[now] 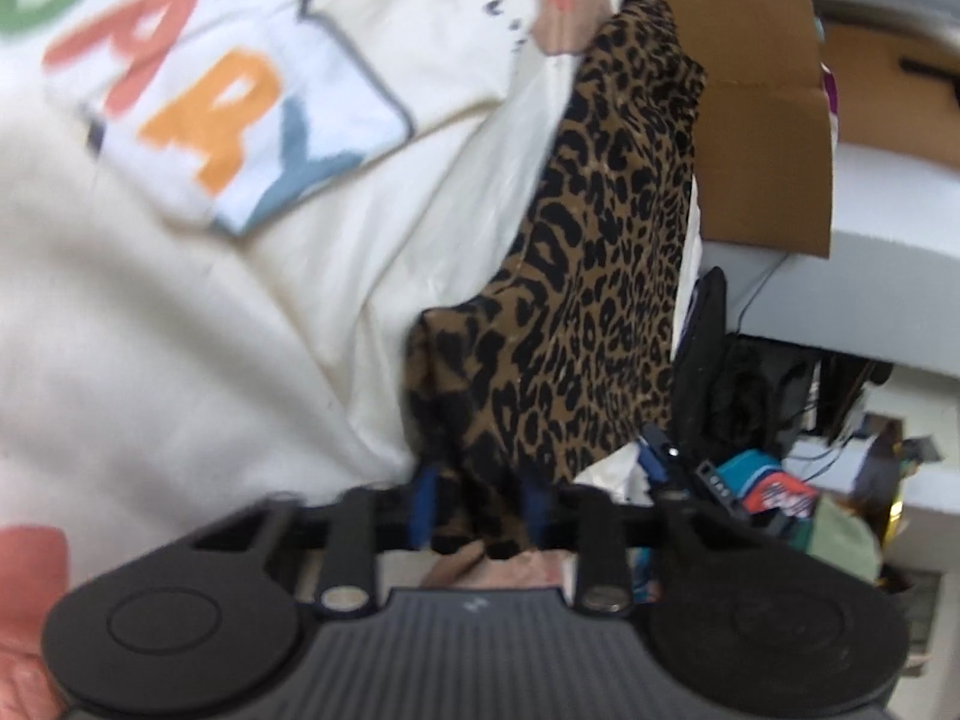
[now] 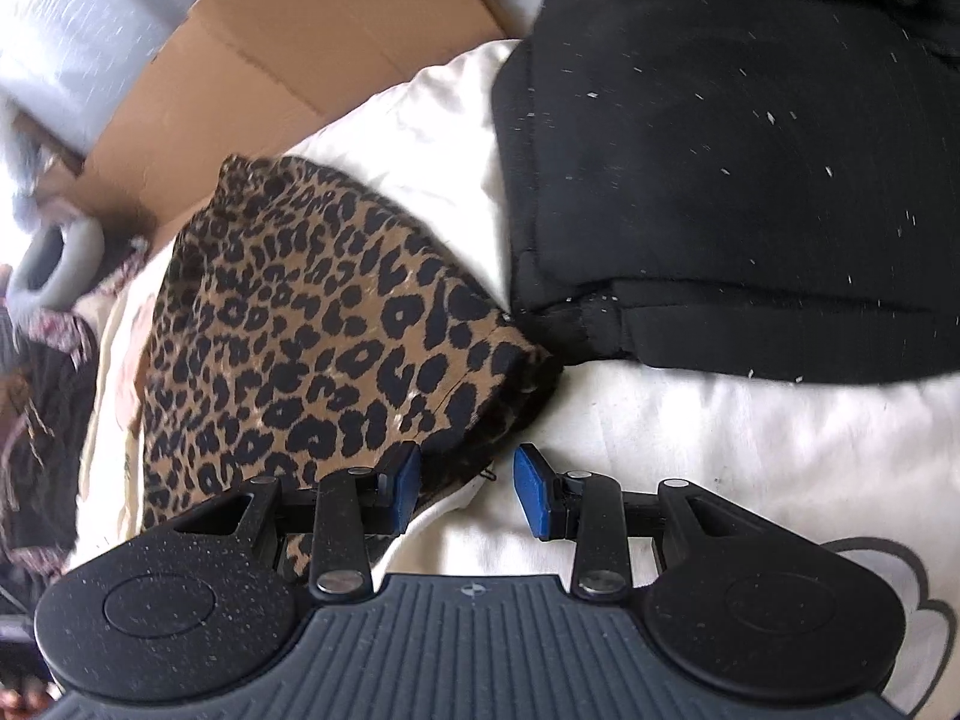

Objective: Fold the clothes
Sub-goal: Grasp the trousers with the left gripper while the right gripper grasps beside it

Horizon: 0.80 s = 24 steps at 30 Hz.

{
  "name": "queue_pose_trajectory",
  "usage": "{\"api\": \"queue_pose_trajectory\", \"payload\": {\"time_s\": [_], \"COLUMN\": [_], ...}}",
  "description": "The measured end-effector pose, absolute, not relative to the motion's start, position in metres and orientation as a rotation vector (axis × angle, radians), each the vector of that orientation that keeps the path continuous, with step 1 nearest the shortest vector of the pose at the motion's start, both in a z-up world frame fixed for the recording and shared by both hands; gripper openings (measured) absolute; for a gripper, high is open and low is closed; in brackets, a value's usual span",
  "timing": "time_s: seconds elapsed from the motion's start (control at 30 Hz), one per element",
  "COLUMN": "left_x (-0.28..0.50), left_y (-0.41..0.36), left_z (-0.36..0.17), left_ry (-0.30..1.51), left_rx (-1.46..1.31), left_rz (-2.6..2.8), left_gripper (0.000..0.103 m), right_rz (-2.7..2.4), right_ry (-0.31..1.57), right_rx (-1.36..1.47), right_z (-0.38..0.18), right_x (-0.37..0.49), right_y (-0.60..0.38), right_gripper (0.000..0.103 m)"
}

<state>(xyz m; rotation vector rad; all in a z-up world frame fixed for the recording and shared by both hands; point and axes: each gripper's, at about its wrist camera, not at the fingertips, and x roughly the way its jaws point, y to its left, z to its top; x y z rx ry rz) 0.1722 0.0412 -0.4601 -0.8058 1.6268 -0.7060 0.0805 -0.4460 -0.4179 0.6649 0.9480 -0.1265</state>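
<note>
A leopard-print garment (image 1: 600, 276) hangs lifted above a cream sheet with coloured letters (image 1: 198, 96). My left gripper (image 1: 480, 507) is shut on the garment's lower edge, and cloth bunches between its blue pads. In the right wrist view the same leopard-print garment (image 2: 312, 324) lies spread over the cream sheet (image 2: 720, 438). My right gripper (image 2: 469, 486) stands open at the garment's near corner. Its left pad (image 2: 407, 483) touches the cloth and its right pad (image 2: 536, 495) is over bare sheet.
A folded black garment (image 2: 750, 168) lies on the sheet just beyond the right gripper. A cardboard box (image 1: 756, 102), seen also as the cardboard box (image 2: 288, 54), stands behind the leopard cloth. Cluttered shelves and cables (image 1: 798, 432) are at the right. A grey slipper (image 2: 57, 264) lies at the left.
</note>
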Motion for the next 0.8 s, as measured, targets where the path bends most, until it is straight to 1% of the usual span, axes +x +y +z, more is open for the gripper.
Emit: {"api": "queue_pose_trajectory", "payload": {"time_s": [0.13, 0.2, 0.27, 0.33, 0.4, 0.43, 0.47, 0.5, 0.63, 0.8], "left_x": [0.172, 0.173, 0.174, 0.174, 0.174, 0.174, 0.173, 0.173, 0.172, 0.173], "left_y": [0.043, 0.041, 0.039, 0.038, 0.036, 0.035, 0.034, 0.035, 0.039, 0.043], "left_z": [-0.468, -0.470, -0.472, -0.473, -0.473, -0.473, -0.473, -0.472, -0.467, -0.463], "left_ry": [1.641, 1.632, 1.621, 1.603, 1.591, 1.590, 1.593, 1.594, 1.583, 1.567], "left_rx": [-0.805, -0.811, -0.818, -0.821, -0.818, -0.809, -0.800, -0.797, -0.801, -0.803], "left_rz": [-0.693, -0.697, -0.704, -0.713, -0.720, -0.723, -0.724, -0.723, -0.724, -0.708], "left_gripper": [0.026, 0.031, 0.038, 0.039, 0.036, 0.027, 0.014, 0.010, 0.007, 0.005], "right_rz": [-0.113, -0.114, -0.114, -0.113, -0.111, -0.110, -0.109, -0.107, -0.099, -0.104], "right_ry": [0.943, 0.932, 0.922, 0.907, 0.891, 0.885, 0.880, 0.874, 0.855, 0.839], "right_rx": [0.763, 0.808, 0.843, 0.882, 0.923, 0.939, 0.952, 0.966, 1.007, 0.966], "right_z": [-0.426, -0.430, -0.432, -0.435, -0.438, -0.440, -0.441, -0.443, -0.447, -0.442], "right_x": [0.083, 0.083, 0.083, 0.083, 0.082, 0.083, 0.083, 0.084, 0.089, 0.090], "right_y": [-0.456, -0.460, -0.463, -0.467, -0.471, -0.472, -0.473, -0.474, -0.478, -0.479], "right_gripper": [0.041, 0.042, 0.042, 0.043, 0.043, 0.043, 0.043, 0.043, 0.043, 0.043]}}
